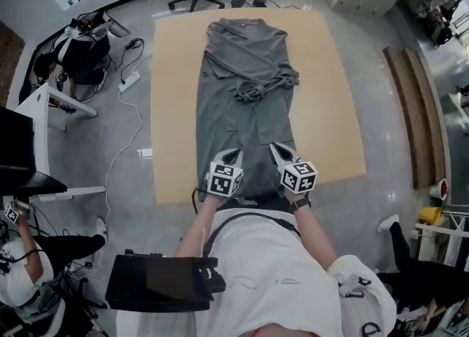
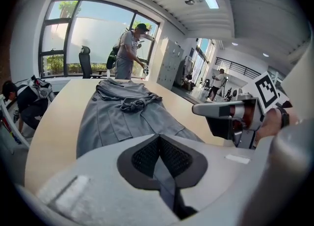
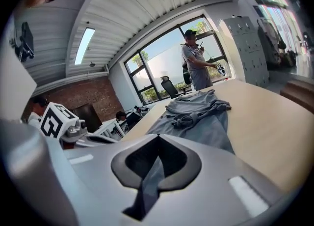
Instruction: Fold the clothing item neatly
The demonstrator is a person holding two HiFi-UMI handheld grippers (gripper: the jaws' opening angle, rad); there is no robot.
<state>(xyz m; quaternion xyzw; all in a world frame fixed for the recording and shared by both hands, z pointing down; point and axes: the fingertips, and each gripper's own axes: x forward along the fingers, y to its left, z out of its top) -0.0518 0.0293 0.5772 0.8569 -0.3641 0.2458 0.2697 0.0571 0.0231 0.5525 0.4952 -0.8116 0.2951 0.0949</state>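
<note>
Garment: one grey garment [image 1: 245, 101], flat on the counter [image 1: 330, 108]; its long axis runs from near edge to far edge, with a knotted belt [image 1: 256, 88] mid-length.
Left claw [image 1: 234, 156]: clamped on the near hem.
Right claw [image 1: 276, 149]: clamped on the same hem, just beside the left.
Room: bare counter along both long sides.

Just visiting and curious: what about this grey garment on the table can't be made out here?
- Near hem of the grey garment: head view, covered by the left hand-held gripper and right hand-held gripper.
- The tied belt: too small in every view to read the knot.
- Garment's underside: hidden against the table, all views.
</note>
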